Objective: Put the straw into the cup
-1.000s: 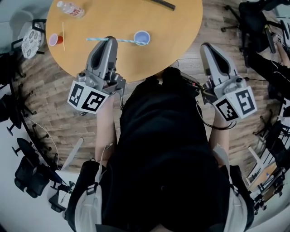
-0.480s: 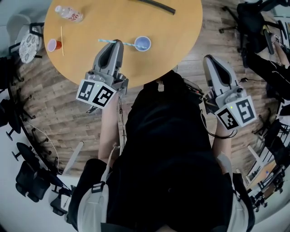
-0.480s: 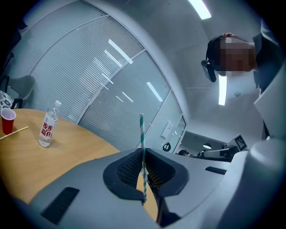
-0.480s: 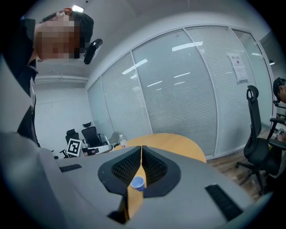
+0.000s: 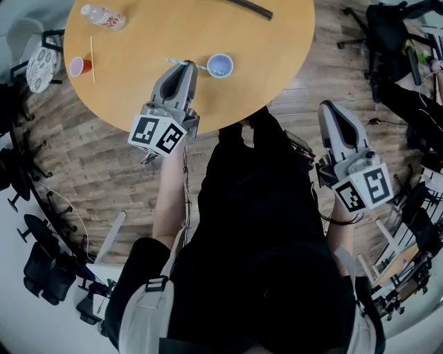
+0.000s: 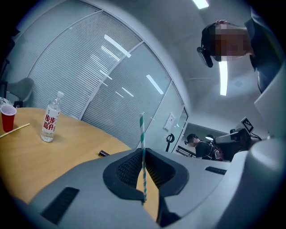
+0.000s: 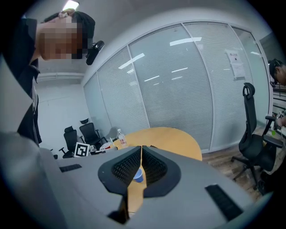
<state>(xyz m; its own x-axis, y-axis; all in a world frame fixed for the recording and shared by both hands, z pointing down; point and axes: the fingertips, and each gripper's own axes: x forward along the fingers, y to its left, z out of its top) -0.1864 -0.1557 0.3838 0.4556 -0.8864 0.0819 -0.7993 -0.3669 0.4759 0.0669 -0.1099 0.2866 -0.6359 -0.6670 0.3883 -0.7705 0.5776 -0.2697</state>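
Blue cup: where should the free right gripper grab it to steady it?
Probably the side wall just under the rim, coming in level from the right. The blue cup stands upright, mouth open, and the left gripper holds the straw at its left.

Blue cup (image 5: 220, 66): mouth open upward, nothing above it.
Left of cup: left gripper (image 5: 182, 64) clamps the straw (image 6: 142, 138), whose end lies just beside the rim, possibly touching.
Beyond cup: bare table (image 5: 208, 31) up to black bar (image 5: 248, 8).
Far left of cup: red cup (image 5: 76, 67), stick (image 5: 92, 50), bottle (image 5: 102, 16), well apart.
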